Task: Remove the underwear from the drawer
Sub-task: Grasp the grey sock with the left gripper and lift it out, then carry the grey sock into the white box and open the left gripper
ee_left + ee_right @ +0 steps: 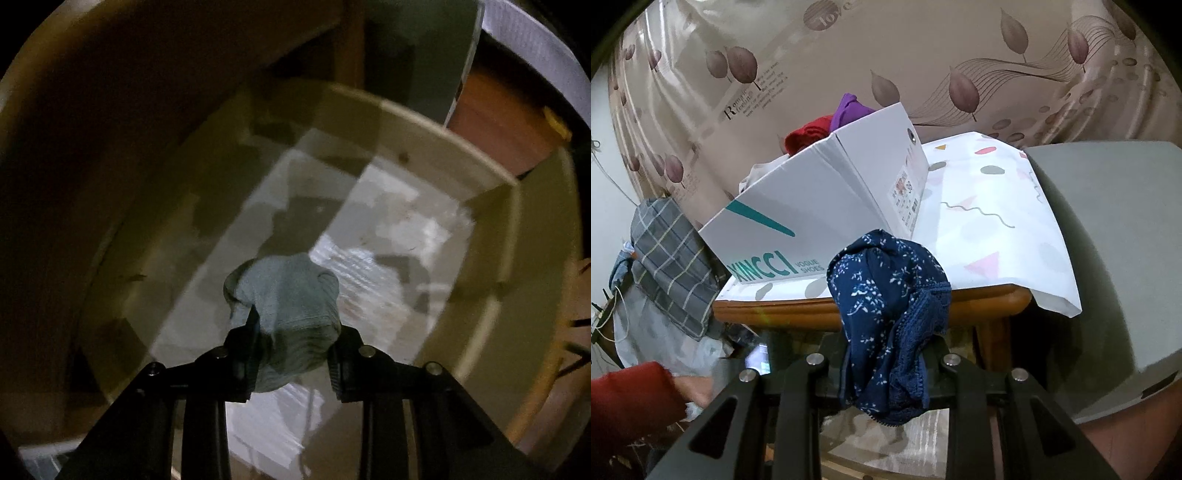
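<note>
In the left wrist view my left gripper (291,354) points steeply down into an open, dim drawer (436,136) and is shut on a pale blue-grey piece of underwear (288,291), bunched between the jaws and lifted off the drawer's light bottom. In the right wrist view my right gripper (886,369) is shut on navy underwear with small white flowers and a lace edge (890,295). It hangs in front of a wooden table (820,314). On that table stands a white shoe box (812,192) holding red (807,136) and purple (849,109) garments.
The table carries a white patterned cloth (997,214). A grey slab (1115,240) stands at the right. At the left hang a checked cloth (672,258) and cables. A red sleeve and hand (639,402) show at the lower left. A leaf-print curtain (923,55) is behind.
</note>
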Motion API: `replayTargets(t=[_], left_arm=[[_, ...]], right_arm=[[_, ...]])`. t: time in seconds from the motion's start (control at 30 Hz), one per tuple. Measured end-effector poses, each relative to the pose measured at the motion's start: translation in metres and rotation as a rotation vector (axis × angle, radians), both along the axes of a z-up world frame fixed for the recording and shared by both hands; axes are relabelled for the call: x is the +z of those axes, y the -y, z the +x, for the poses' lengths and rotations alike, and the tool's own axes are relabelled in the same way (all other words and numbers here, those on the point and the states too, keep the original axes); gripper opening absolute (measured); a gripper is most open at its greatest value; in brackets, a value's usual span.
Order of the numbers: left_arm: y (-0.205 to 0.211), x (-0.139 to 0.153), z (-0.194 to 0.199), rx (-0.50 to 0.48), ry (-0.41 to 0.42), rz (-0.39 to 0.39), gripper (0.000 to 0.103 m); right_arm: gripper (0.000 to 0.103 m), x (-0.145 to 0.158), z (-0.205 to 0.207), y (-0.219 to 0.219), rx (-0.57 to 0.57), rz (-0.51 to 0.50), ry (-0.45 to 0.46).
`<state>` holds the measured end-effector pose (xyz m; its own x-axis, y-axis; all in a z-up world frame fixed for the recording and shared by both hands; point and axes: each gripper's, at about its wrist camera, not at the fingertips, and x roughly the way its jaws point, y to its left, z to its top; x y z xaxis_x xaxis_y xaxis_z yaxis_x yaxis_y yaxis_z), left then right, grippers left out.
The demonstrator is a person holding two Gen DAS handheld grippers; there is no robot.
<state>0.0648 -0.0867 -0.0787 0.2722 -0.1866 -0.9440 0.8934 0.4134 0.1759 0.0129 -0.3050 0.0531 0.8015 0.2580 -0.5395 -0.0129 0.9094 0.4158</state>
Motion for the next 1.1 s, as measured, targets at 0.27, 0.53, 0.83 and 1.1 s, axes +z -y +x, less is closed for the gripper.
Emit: replayTargets(t=[0.27,0.53,0.83,1.1], left_arm=[[-0.020,0.057,-0.036,0.147,0.056,-0.145,0.028],[-0.051,0.155,-0.067,0.352,0.185,-0.311,0.028],[-0.058,0.296,-0.032,0.483,0.351,-0.484,0.028],[-0.061,0.341,0.057,0.626,0.418,-0.422,0.029]], right_arm=[[0.027,-0.005,0.004,-0.006,-0.002,-0.032,-0.016],[0.027,-0.004,0.002,-0.010,-0.007,-0.070,-0.007],[0.027,-0.002,-0.001,-0.008,-0.018,-0.071,0.012],[0.027,0.000,-0.004,-0.005,-0.035,-0.072,0.027]])
